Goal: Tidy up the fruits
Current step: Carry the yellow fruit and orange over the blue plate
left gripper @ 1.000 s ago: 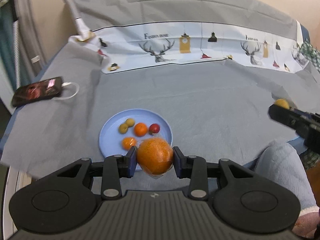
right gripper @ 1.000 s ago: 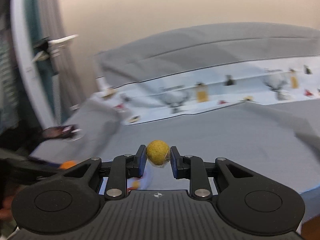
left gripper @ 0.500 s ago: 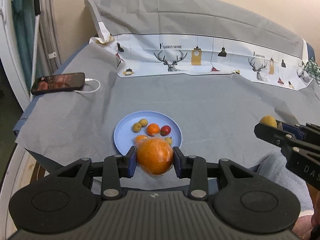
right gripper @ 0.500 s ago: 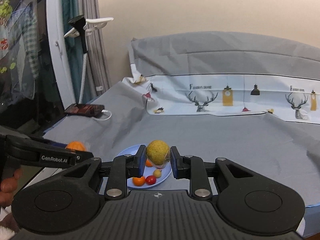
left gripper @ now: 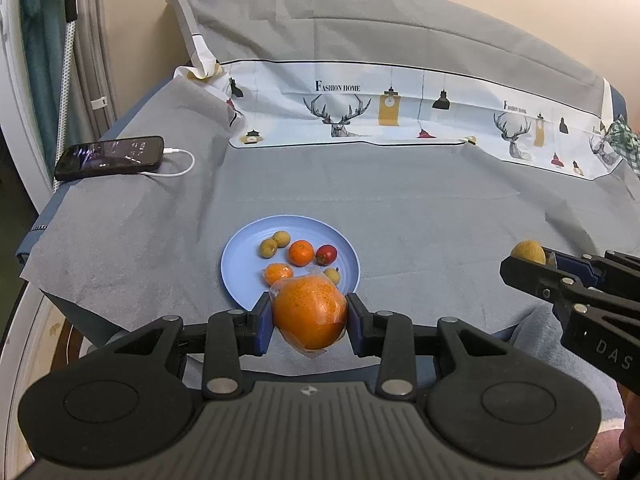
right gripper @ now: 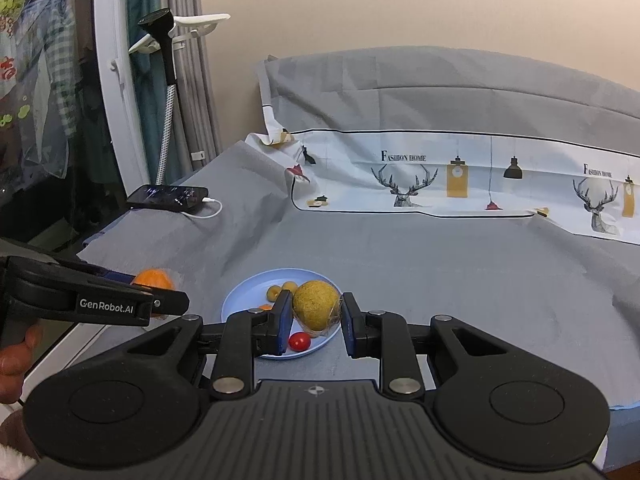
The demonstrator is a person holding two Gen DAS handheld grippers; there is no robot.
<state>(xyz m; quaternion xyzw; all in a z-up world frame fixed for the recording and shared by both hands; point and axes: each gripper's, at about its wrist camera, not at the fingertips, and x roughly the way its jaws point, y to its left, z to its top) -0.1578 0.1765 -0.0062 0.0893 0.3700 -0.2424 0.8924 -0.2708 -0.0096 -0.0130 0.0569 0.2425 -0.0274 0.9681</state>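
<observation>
My left gripper (left gripper: 307, 322) is shut on a large plastic-wrapped orange (left gripper: 309, 312), held just in front of the near rim of a blue plate (left gripper: 244, 248) on the grey sheet. The plate holds two small oranges, two yellow-green fruits, a red fruit and a small yellow one. My right gripper (right gripper: 315, 322) is shut on a round yellow-green fruit (right gripper: 316, 304), held above the plate's (right gripper: 240, 300) near side. The right gripper also shows in the left wrist view (left gripper: 532, 264) at the right, apart from the plate. The left gripper shows at the left of the right wrist view (right gripper: 164, 300).
A black phone (left gripper: 110, 157) with a white cable lies at the bed's back left. A patterned white cloth (left gripper: 400, 112) and grey pillows lie along the back. A lamp stand (right gripper: 168, 80) and a window stand to the left. The bed's front edge is just below the grippers.
Both grippers have drawn back and steadied facing the bed. The plate now sits farther from the left gripper. The right view has swung so the plate lies under its fruit.
</observation>
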